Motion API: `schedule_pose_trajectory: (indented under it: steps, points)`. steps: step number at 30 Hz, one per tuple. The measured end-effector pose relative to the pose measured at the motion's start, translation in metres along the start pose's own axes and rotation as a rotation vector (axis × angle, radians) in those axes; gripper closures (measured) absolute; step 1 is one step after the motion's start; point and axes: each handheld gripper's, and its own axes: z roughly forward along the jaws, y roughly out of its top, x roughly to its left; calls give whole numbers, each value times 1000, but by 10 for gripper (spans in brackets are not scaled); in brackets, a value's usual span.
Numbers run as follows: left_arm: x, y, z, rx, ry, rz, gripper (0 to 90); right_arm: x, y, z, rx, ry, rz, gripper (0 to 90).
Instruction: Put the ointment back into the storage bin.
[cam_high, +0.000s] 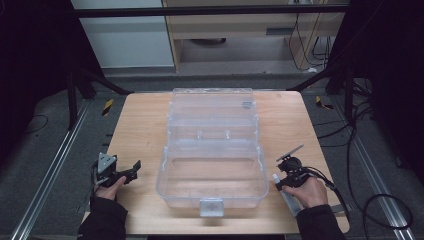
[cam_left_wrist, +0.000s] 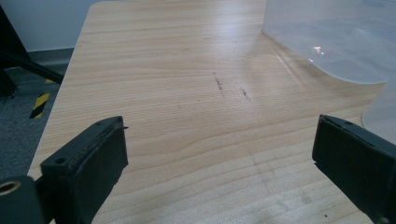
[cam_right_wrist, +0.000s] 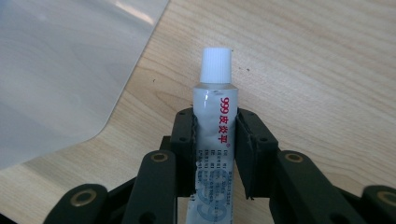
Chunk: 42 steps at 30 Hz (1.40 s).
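your right gripper (cam_right_wrist: 215, 154) pinches the white-capped tube (cam_right_wrist: 215, 121) low on the table at 4 o'clock of the open clear case (cam_high: 212, 150), left gripper (cam_left_wrist: 219, 158) spread and empty at 8 o'clock; squeeze harder and the soft tube may buckle or slip.

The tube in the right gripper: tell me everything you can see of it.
The tube is a small whitish squeeze tube with a ribbed white cap, still on, and red "999" print with Chinese characters. The right gripper clamps its body on both sides, cap pointing away from the hand. In the high view it sits right of the clear box, above the table.
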Motion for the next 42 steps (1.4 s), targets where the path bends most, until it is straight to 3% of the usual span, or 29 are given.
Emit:
schedule_pose_trajectory:
  steps: [7, 12, 18, 26, 42]
  points:
    - [0, 0, 0, 2, -1, 1, 27, -2, 4, -22, -96, 10, -12, 699]
    - [0, 0, 0, 3, -3, 2, 27, -3, 8, -38, -199, 6, -36, 699]
    - [-1, 0, 0, 3, -5, 4, 27, -2, 11, -56, -262, 15, -34, 699]
    - [-1, 0, 0, 4, -5, 5, 27, 0, 17, -78, -337, 18, -88, 699]
    - [-1, 0, 0, 5, -6, 4, 27, 12, 37, -112, -395, 32, -212, 699]
